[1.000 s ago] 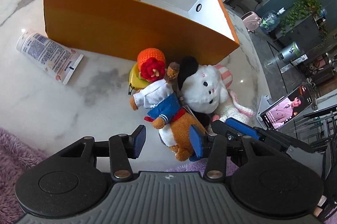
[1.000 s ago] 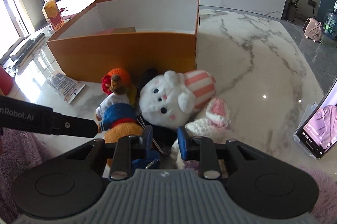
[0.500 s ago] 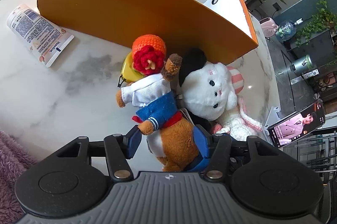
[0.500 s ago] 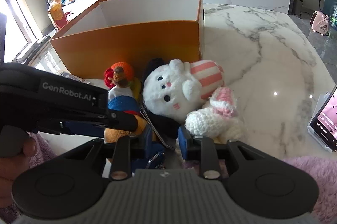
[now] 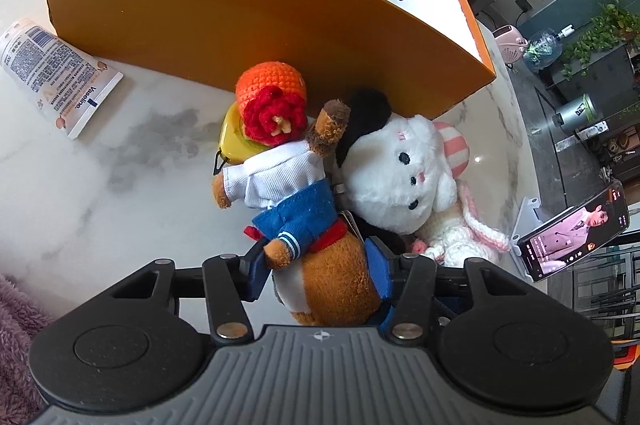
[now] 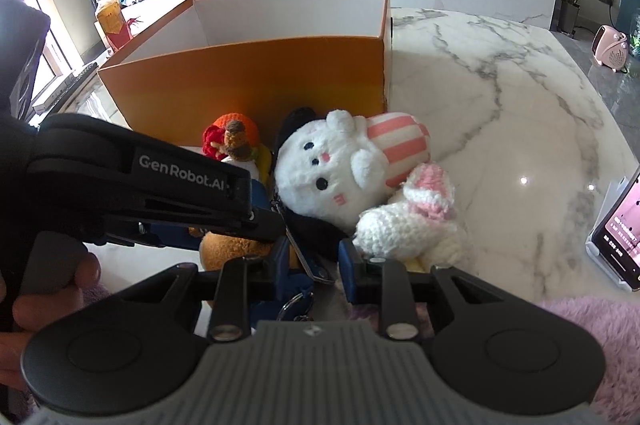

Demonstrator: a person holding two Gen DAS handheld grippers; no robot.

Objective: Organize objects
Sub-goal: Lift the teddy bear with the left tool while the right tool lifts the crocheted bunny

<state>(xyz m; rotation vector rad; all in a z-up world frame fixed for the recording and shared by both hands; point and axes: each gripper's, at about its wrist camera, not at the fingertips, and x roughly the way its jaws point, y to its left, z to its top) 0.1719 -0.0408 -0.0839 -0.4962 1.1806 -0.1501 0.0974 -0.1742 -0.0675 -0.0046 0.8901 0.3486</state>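
- Brown plush bear [image 5: 320, 265], white shirt, blue sailor collar, lies lengthwise, head pointing at the orange box [image 5: 256, 13].
- Left hand-held gripper [image 5: 320, 275] squeezes its body; right hand-held gripper [image 6: 312, 261] is narrow, can't tell what's inside.

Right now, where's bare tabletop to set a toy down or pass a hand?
Free: marble between the cream tube and the brown plush dog, in front of the orange box; also the wide stretch between the box's right end and the phone. Crowded: the plush pile against the box wall, around the white bunny, with both grippers there.
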